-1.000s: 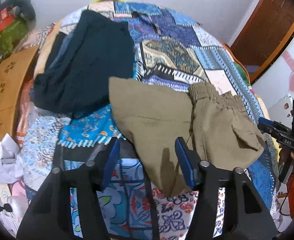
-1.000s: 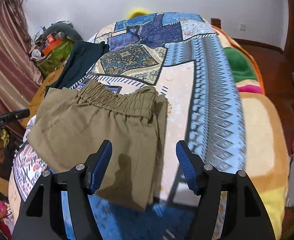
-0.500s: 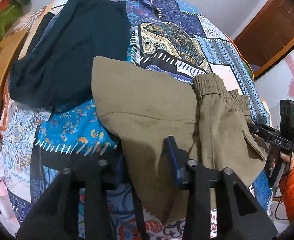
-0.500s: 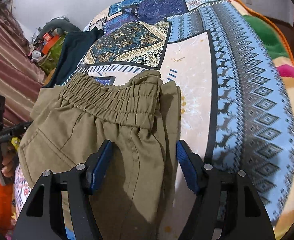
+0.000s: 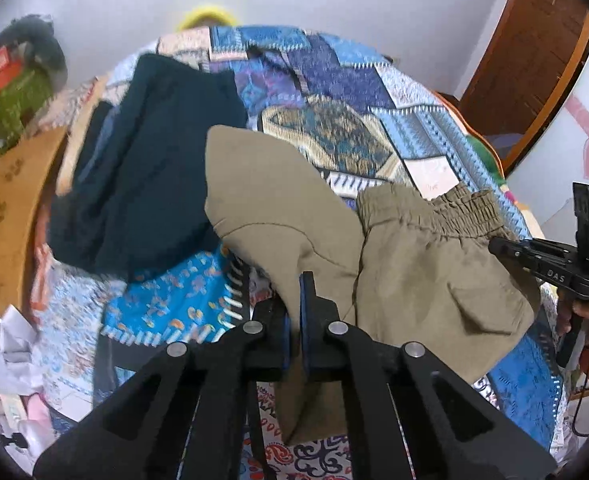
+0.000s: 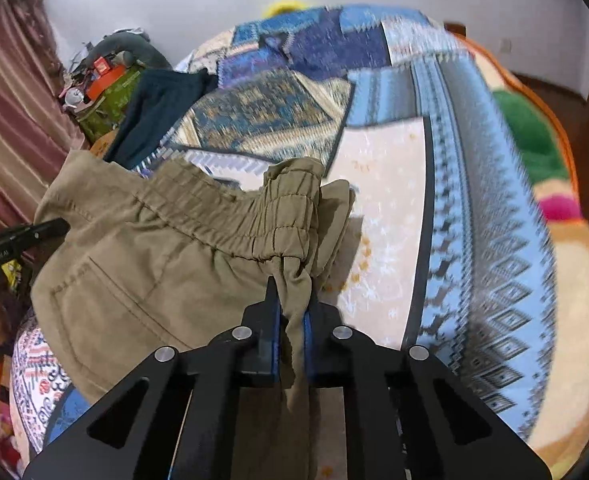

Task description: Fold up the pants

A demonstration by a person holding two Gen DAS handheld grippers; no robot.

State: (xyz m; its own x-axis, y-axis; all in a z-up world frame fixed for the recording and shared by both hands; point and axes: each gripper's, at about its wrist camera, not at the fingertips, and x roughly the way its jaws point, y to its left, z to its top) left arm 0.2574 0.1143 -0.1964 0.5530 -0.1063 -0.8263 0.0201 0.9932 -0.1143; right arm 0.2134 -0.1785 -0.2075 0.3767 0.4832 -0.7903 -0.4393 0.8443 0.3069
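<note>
Olive-khaki pants [image 5: 414, 264] lie folded on the patterned bedspread [image 5: 334, 92], elastic waistband to the right. My left gripper [image 5: 294, 304] is shut on the near edge of the pants' leg part, and cloth hangs below the jaws. In the right wrist view my right gripper [image 6: 292, 312] is shut on the pants [image 6: 142, 264] at the near end of the waistband [image 6: 254, 216], which bunches up there. The right gripper's body also shows at the right edge of the left wrist view [image 5: 562, 268].
A dark navy garment [image 5: 150, 168] lies on the bed left of the pants, also seen in the right wrist view [image 6: 154, 108]. A wooden board [image 5: 10, 200] and clutter stand left of the bed. A brown door [image 5: 534, 48] is at the right.
Both grippers moved forward onto the pants and closed from open, each pinching olive fabric. The waistband end has bunched and lifted in the right gripper.
</note>
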